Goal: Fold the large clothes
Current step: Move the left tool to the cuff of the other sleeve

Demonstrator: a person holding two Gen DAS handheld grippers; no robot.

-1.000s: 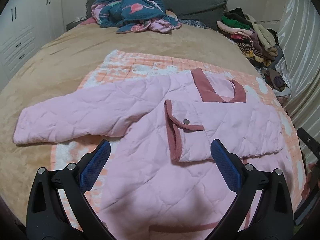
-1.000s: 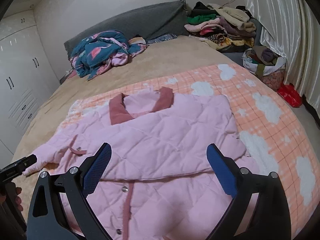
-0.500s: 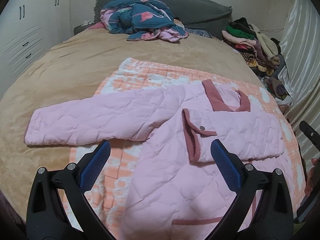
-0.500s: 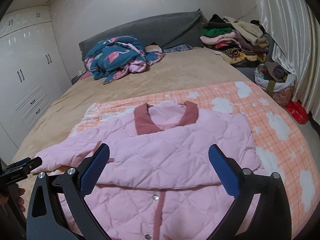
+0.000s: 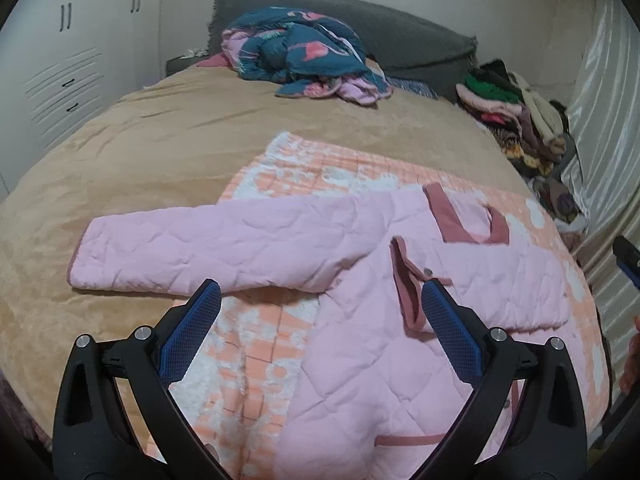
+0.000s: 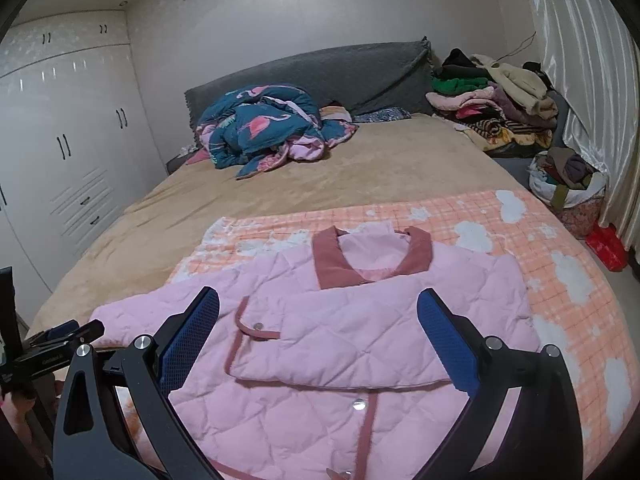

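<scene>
The pale pink quilted jacket [image 5: 360, 280] is spread flat on the orange checked blanket [image 6: 540, 240] for folding, one sleeve already laid across its chest, while the left gripper [image 5: 320, 328] and right gripper [image 6: 320, 340] are held apart and empty above its hem.

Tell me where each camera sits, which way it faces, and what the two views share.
Left wrist: on the left gripper, jaws open, facing the jacket's spread sleeve.
Right wrist: on the right gripper, jaws open, facing the collar; the left gripper shows at its left edge.
Shared: the pink jacket, checked blanket, flamingo quilt.
</scene>
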